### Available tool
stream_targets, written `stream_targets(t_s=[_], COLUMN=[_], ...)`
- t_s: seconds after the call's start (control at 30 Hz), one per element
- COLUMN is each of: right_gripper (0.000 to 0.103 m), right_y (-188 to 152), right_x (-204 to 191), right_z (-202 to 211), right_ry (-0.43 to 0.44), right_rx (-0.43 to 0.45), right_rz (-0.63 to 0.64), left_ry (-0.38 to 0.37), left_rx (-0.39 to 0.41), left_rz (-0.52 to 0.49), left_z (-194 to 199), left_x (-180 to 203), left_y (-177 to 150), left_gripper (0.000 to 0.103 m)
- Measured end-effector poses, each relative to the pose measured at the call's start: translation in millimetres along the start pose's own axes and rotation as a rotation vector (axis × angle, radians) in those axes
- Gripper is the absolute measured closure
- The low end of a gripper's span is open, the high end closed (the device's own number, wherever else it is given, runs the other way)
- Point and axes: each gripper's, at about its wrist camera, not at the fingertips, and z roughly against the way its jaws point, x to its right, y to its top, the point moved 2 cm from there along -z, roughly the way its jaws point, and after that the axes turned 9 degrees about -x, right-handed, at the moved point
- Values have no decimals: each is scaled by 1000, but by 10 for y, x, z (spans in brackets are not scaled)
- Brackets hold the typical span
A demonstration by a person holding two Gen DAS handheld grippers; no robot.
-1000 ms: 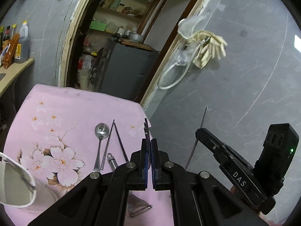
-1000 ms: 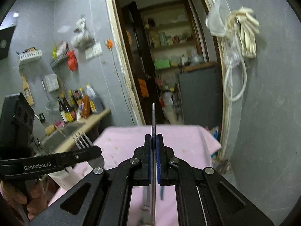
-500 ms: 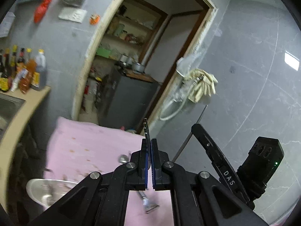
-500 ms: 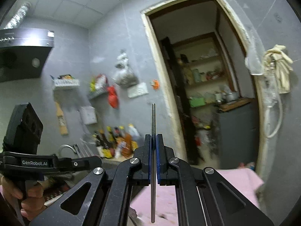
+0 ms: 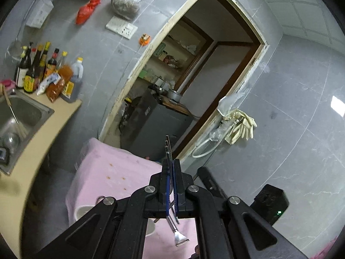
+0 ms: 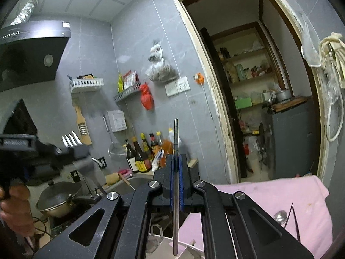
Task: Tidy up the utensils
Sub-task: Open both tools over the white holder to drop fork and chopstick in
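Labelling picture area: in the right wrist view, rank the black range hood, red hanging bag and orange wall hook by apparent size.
1. Black range hood, largest.
2. Red hanging bag.
3. Orange wall hook, smallest.

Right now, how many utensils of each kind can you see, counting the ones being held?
Fork: 1, in the left gripper
Metal chopstick: 1, in the right gripper
Dark chopsticks: 2, on the pink cloth
Spoon: 1, on the cloth
Peeler: 1, on the cloth
Total: 6
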Motion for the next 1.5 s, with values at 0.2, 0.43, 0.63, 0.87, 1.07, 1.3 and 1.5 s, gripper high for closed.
stream_targets(t_s=[0.2, 0.43, 0.63, 0.87, 1.07, 1.3, 1.5], right_gripper=[99, 99, 99, 98, 95, 74, 38], right_y=[-232, -506, -681, -814, -816, -544, -232], right_x=[61, 146, 202, 271, 319, 407, 611], right_z=[-206, -346, -400, -412, -308, -12, 372], right_ry=[-16, -55, -76, -78, -64, -85, -157], right_rx=[-62, -133, -169, -225, -262, -210, -146], right_rz=[-2, 20, 46, 50, 44, 34, 42], left_ry=[90, 190, 239, 290, 288, 301, 321], left_rx=[-9, -61, -91, -185, -199, -124, -48], left_rz=[-16, 1, -11, -16, -7, -70, -137], left_z=[-18, -278, -508, -760, -757, -651, -638], left_x=[-189, -552, -739, -879, -877, -590, -180], left_y=[-89, -311, -514, -730, -793, -764, -693], left_gripper=[100, 100, 100, 100, 95, 57, 29])
